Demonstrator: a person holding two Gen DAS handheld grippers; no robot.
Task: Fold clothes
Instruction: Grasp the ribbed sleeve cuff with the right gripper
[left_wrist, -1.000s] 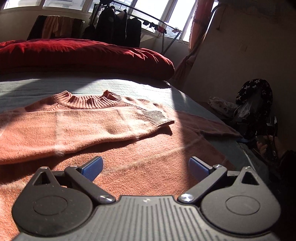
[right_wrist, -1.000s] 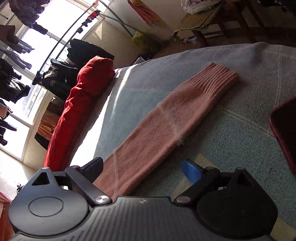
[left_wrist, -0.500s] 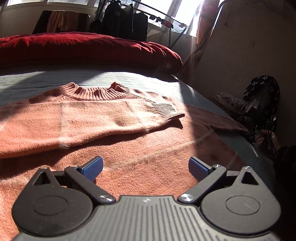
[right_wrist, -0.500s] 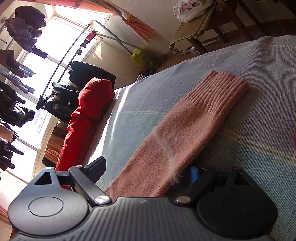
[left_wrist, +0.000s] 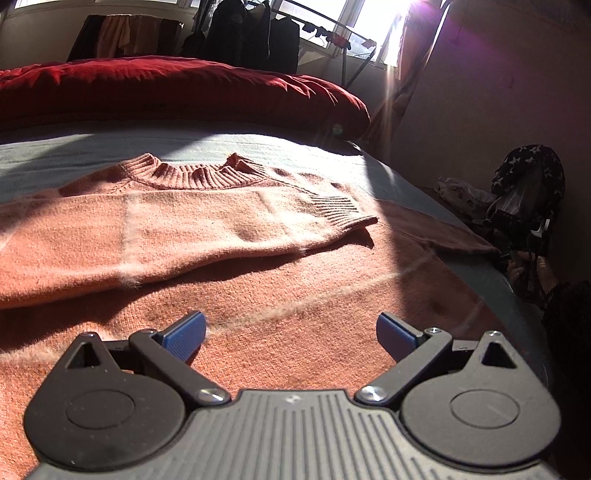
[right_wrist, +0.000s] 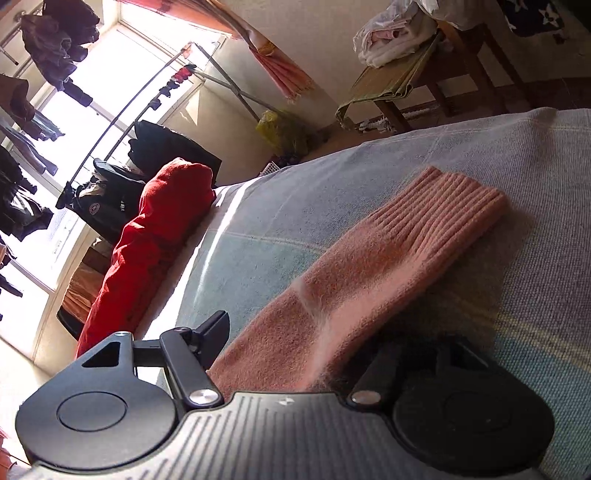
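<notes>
Sunlit bedroom: a bed (left_wrist: 258, 144) covered in a grey-blue woven sheet fills both views, with a rolled dark red quilt (left_wrist: 166, 88) along its far side and dark coats on a metal clothes rack (right_wrist: 122, 110) against the bright window. Spread flat on the bed is a salmon-pink fuzzy knitted sweater (left_wrist: 229, 295) with a ribbed collar. One sleeve is already folded across its chest, the ribbed cuff (left_wrist: 340, 210) lying ahead of the left gripper (left_wrist: 291, 332) and a little to the right of its jaws. Those jaws are spread wide and empty, poised low over the sweater's body, with nothing but knit between and beneath them. The other sleeve (right_wrist: 369, 280) lies stretched out on the sheet; its long axis runs straight away from the right gripper (right_wrist: 295, 354), from between the jaws out to the ribbed cuff at the far upper right. The right jaws are closing with this sleeve between them. One finger (right_wrist: 212, 332) stands just beside the sleeve's left edge; the other is hidden under the cloth, so whether the pads already press cannot be told. The right hand is clearly the nearer to this sleeve, which likely gets folded across the chest next.
</notes>
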